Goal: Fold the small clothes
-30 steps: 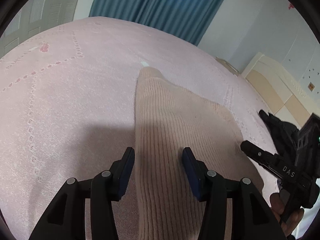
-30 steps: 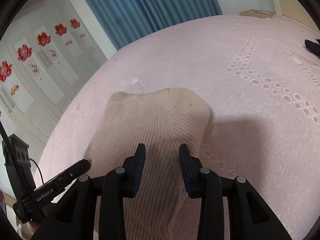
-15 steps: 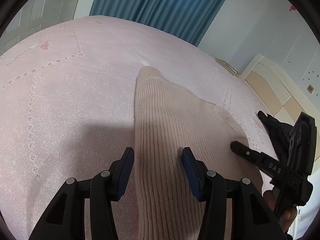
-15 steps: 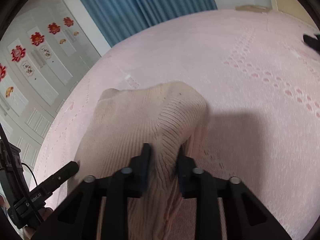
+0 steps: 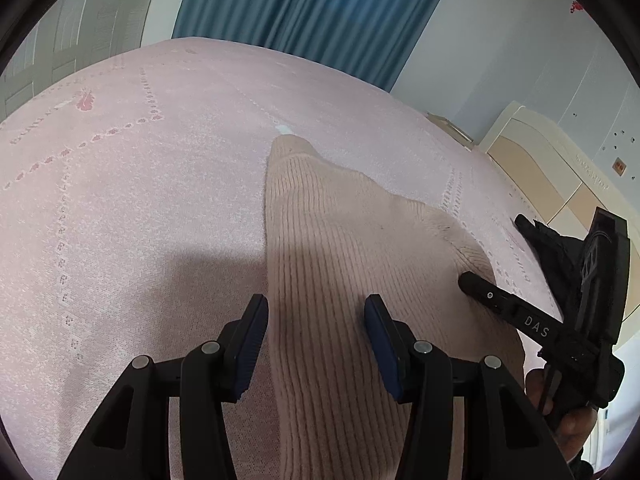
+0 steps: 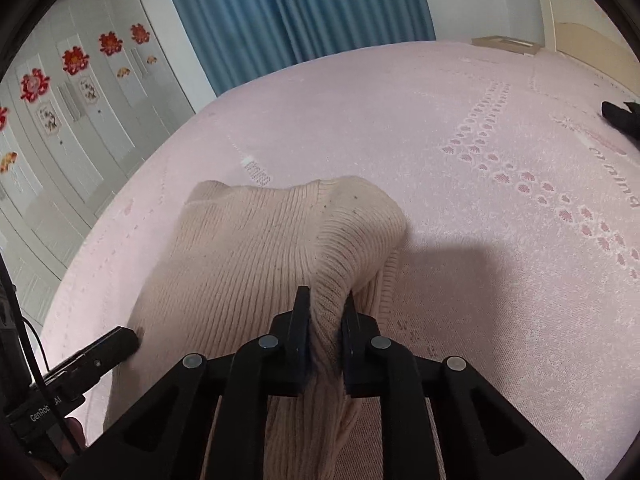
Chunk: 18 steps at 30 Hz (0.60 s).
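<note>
A beige ribbed knit garment (image 5: 340, 248) lies on a pink bed cover (image 5: 120, 200). My left gripper (image 5: 316, 320) is open, its jaws straddling the garment's left edge just above the fabric. My right gripper (image 6: 325, 312) is shut on a raised fold of the same garment (image 6: 248, 248) near its right edge, and the pinched cloth is lifted into a ridge. The right gripper also shows in the left wrist view (image 5: 520, 320), at the garment's right side. The left gripper shows at the lower left of the right wrist view (image 6: 100, 352).
The pink bed cover (image 6: 500, 240) stretches far on all sides. A dark item (image 6: 620, 118) lies at the bed's right edge. Blue curtains (image 5: 304, 12), white wardrobe doors with red flower stickers (image 6: 72, 60) and a beige headboard (image 5: 540, 176) stand around the bed.
My right gripper has closed on the garment's right edge and lifted it into a fold. My left gripper has stayed open over the left edge.
</note>
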Each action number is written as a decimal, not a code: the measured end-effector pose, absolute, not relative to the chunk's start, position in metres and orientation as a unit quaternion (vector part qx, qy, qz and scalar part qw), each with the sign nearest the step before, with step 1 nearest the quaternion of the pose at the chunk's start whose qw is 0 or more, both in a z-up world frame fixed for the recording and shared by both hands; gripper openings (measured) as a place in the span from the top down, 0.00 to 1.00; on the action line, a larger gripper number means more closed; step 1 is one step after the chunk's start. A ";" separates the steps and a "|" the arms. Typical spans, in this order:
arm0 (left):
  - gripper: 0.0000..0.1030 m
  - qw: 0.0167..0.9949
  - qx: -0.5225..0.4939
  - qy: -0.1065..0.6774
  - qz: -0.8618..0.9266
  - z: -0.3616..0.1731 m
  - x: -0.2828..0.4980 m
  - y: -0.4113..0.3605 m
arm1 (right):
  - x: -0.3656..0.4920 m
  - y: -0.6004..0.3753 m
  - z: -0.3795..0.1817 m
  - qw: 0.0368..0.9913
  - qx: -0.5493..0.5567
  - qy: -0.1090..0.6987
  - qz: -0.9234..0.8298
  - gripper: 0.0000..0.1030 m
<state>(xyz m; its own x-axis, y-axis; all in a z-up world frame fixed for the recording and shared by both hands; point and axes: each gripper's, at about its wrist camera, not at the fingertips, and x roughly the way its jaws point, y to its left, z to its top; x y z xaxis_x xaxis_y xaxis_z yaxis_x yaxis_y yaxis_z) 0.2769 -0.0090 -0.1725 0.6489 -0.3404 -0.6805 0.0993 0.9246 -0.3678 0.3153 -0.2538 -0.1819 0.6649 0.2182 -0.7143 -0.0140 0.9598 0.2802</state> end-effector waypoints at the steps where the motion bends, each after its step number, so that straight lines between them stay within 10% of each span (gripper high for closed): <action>1: 0.53 0.896 -0.149 0.399 -0.122 -0.172 0.276 -0.008 | 0.314 -0.255 -0.182 0.904 0.124 0.406 0.061 0.84; 5: 0.52 0.899 -0.143 0.398 -0.118 -0.170 0.271 0.000 | 0.312 -0.265 -0.181 0.901 0.138 0.407 0.055 0.66; 18: 0.53 0.903 -0.075 0.403 -0.128 -0.174 0.208 0.010 | 0.270 -0.286 -0.173 0.897 0.173 0.398 0.082 0.55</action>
<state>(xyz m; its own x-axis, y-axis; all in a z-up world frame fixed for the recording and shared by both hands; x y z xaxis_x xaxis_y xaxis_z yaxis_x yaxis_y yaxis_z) 0.2077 0.0101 -0.1741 0.6419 -0.2909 -0.7095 0.1700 0.9562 -0.2382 0.2703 -0.2858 -0.1731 0.6691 0.2850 -0.6864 -0.0088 0.9265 0.3761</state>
